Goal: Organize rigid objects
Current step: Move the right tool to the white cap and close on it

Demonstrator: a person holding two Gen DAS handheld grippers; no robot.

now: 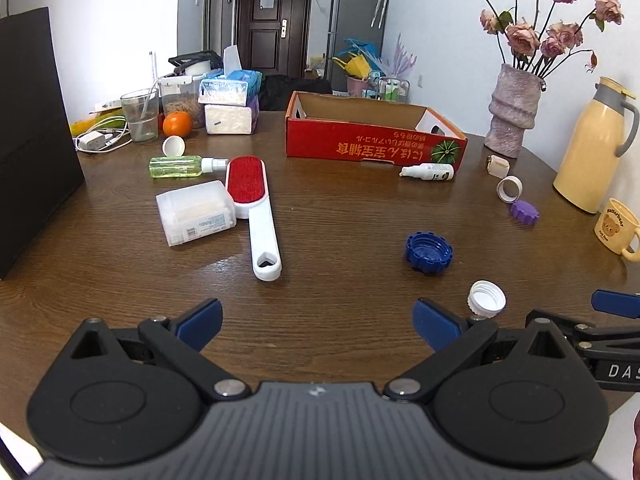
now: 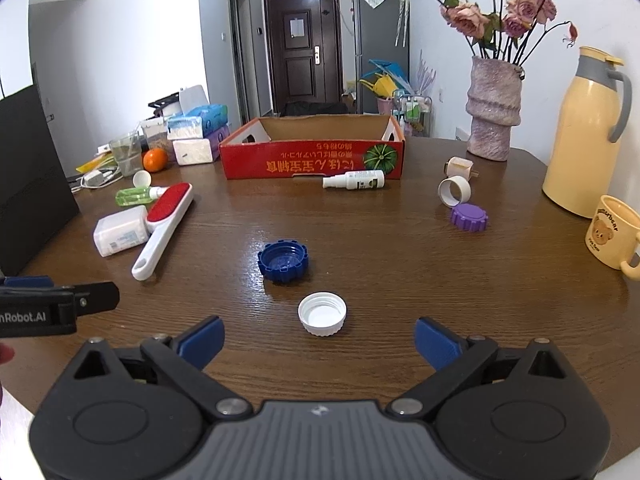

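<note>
both claws hover low over the near edge of a dark wooden desk (image 2: 360, 220), side by side. left claw (image 1: 318, 326) is spread wide with nothing between its blue pads (image 1: 200, 320); bare desk lies in the gap. right claw (image 2: 318, 338) is also wide open and empty, and a white cap (image 2: 322, 313) lies open side up on the desk just ahead of the gap, not touched by either pad. in the left view the same white cap sits tilted just beyond that claw's right finger. a blue ridged cap (image 2: 283, 261) lies open side up a bit farther in, near the white one. a purple ridged cap (image 2: 469, 217) sits to the right, touching or nearly touching a white ring (image 2: 454, 190) standing on its edge, with a small cream box-like item (image 2: 459, 167) behind that. a red cardboard box (image 2: 312, 160), open top, stands at mid desk toward the back, and a white spray bottle (image 2: 354, 180) lies on its side right in front of it. on the left a red and white lint brush (image 2: 162, 226) lies against a white plastic container (image 2: 120, 230); a green spray bottle (image 2: 136, 195) lies behind them, with a small white cap (image 2: 142, 179) beside it. a vase with roses (image 2: 494, 108), a cream thermos jug (image 2: 586, 132) and a bear mug (image 2: 612, 232) stand at the right.
</note>
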